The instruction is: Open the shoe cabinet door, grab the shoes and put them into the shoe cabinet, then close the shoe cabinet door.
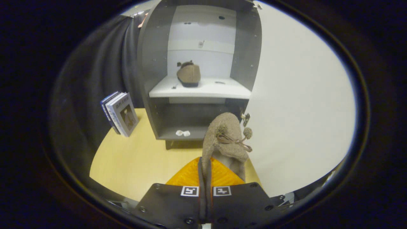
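Gripper [205,173] clamps a tan shoe [224,140] by its side wall, toe pointing ahead toward the open cabinet [152,63]. Its mate [189,75] sits mid-shelf [229,90], straight beyond and higher; door [302,105] swung right, books [120,113] at the tabletop's [133,162] left edge.

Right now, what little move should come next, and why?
Probably carry the held shoe forward and up toward the white shelf. The hand-held gripper is shut on it, the cabinet stands open ahead, and the other shoe already sits there with room beside it.
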The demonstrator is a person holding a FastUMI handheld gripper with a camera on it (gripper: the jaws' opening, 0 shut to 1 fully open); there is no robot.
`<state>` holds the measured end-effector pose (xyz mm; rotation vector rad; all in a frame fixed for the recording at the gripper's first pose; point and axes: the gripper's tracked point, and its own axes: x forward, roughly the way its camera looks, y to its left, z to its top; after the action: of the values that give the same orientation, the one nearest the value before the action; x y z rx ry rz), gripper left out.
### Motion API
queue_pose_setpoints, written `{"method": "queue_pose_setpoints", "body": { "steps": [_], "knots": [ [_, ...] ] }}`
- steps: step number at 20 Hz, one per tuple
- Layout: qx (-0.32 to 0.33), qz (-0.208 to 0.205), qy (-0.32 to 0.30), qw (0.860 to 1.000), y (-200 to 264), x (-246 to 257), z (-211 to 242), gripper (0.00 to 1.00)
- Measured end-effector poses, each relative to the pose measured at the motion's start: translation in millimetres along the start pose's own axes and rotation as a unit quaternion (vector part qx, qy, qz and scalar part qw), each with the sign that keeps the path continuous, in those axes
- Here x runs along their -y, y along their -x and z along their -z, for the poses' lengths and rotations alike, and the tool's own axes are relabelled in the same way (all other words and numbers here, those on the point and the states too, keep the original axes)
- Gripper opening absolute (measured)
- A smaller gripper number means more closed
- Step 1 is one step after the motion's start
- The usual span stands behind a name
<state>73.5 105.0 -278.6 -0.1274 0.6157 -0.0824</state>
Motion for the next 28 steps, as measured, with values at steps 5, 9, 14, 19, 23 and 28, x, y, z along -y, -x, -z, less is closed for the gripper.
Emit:
{"method": "queue_pose_setpoints", "body": {
  "steps": [5, 9, 14, 19, 23, 28],
  "knots": [
    [0.037, 0.005, 0.013, 0.999, -9.2, 7.6, -74.0, 0.02],
    [0.057, -0.003, 0.02, 0.998, -44.4, 17.0, -130.0, 0.03],
    [0.058, -0.006, 0.046, 0.997, -111.8, 34.1, -192.4, 0.02],
    [0.043, -0.017, 0.065, 0.997, -184.3, 39.3, -226.8, 0.02],
    [0.019, -0.03, 0.092, 0.995, -231.5, 28.5, -229.5, 0.02],
    [0.004, -0.039, 0.117, 0.992, -252.5, 14.1, -226.8, 0.03]
  ]
}}
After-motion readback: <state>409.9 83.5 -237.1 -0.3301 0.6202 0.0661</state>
